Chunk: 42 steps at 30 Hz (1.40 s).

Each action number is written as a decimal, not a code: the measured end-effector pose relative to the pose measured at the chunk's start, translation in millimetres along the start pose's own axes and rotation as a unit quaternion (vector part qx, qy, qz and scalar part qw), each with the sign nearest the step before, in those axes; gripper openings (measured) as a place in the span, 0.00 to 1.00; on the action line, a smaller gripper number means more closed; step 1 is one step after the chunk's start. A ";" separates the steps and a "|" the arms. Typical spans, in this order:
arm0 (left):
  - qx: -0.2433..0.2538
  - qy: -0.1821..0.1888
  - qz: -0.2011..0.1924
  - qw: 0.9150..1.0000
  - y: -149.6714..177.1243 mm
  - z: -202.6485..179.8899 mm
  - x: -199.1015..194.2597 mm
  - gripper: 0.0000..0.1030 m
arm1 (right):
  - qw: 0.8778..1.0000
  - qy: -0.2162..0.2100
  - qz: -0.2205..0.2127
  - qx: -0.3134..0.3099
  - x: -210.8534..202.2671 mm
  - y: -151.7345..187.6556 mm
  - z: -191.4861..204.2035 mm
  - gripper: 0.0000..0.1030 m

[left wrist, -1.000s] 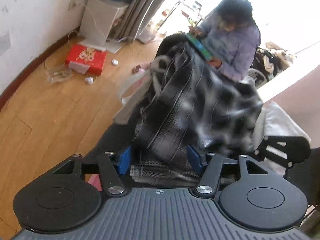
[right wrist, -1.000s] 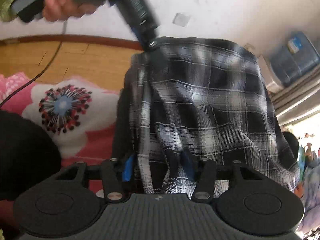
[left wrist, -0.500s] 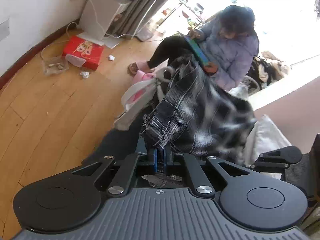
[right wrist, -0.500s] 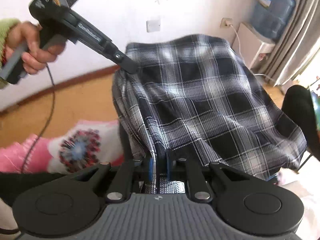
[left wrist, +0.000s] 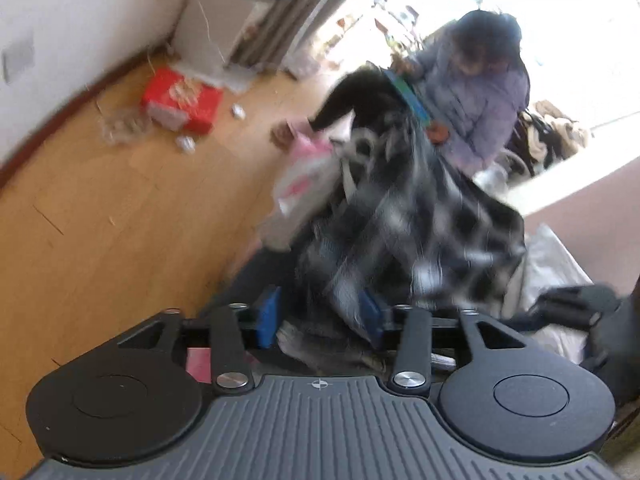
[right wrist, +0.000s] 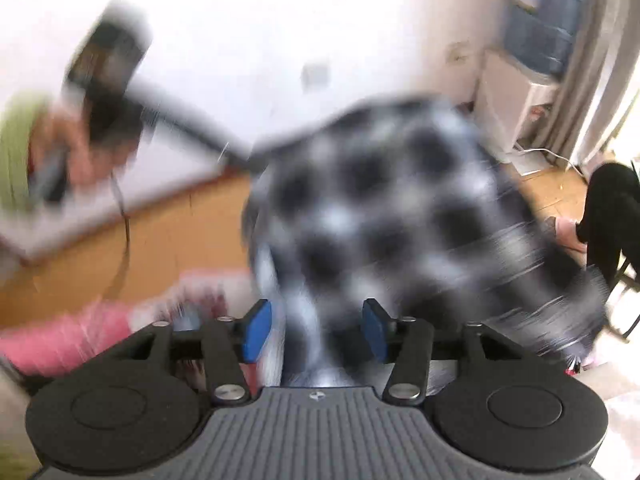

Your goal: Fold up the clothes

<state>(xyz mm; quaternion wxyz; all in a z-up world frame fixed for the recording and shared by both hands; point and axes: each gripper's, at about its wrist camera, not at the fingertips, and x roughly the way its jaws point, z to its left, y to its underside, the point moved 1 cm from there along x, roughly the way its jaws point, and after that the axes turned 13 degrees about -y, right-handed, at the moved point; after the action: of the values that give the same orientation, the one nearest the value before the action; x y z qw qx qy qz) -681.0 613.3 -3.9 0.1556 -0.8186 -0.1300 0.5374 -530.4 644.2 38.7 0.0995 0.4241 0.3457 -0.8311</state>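
Left tool (left wrist: 318, 320) and right tool (right wrist: 316, 332): blue pads spread apart, both clamped on cloth half second ago. Black-and-white plaid woven shirt (left wrist: 408, 220) now released, blurred, draped in mound ahead of both tools, hem between pads. Judgement: garment dropped for regrip; fold unfinished.

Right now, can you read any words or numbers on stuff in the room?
None can be read.
Red box on the floor: pale markings on top, too blurred.
Water jug: a label, too blurred.
Book held by the seated person: nothing legible.
Plaid shirt: no text.
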 end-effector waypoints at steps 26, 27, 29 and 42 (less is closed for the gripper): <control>-0.258 0.203 -0.027 0.944 7.6 -9.1 63.9 0.48 | 0.988 -0.123 -0.039 -0.082 18.3 -66.7 -74.8 0.21; -0.272 0.213 -0.026 0.938 8.4 -5.8 61.4 0.49 | 0.988 -0.098 -0.035 -0.117 17.0 -60.2 -57.7 0.20; -0.309 0.240 -0.021 0.920 10.4 3.5 57.1 0.51 | 0.983 -0.058 -0.032 -0.170 19.5 -45.8 -32.6 0.19; -0.313 0.204 0.039 0.927 -6.6 -8.7 43.1 0.72 | 0.882 0.078 0.030 -0.463 49.5 22.8 42.9 0.19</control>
<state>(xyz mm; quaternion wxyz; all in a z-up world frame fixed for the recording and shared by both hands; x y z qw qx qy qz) -656.5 634.8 -34.2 -0.1066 -0.9219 -0.2255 0.2966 -578.0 605.4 6.4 0.2821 0.4036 0.6847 -0.5373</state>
